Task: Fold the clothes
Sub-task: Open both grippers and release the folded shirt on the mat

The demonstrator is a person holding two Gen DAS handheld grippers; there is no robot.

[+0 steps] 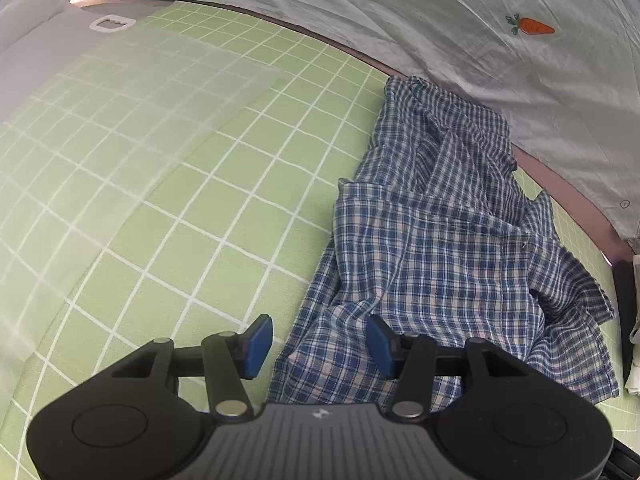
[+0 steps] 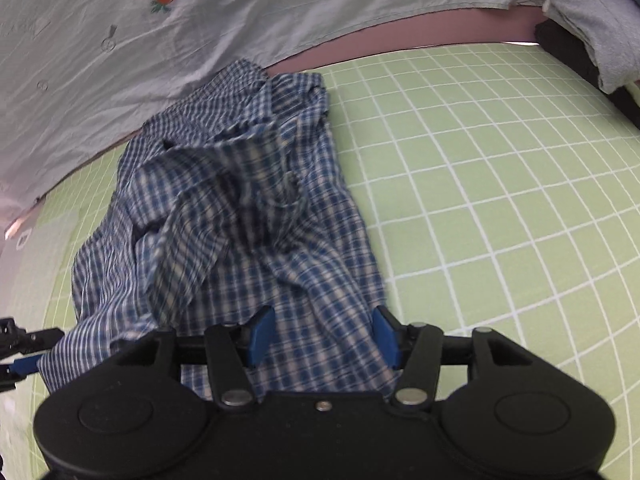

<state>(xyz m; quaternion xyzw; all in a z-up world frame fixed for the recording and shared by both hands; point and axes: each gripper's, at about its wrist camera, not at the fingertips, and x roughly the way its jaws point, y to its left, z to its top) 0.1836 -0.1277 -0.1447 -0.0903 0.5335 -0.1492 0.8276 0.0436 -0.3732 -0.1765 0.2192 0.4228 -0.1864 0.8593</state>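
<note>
Both my tongs released: left gripper [image 1: 318, 346] and right gripper [image 2: 323, 336] hang spread over the crumpled blue plaid shirt [image 1: 440, 248] on the green grid mat [image 1: 200, 208].

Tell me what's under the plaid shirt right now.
The plaid shirt lies crumpled on the green grid mat, which shows all around it. Whatever else might sit beneath its bunched folds is covered and cannot be seen.
</note>
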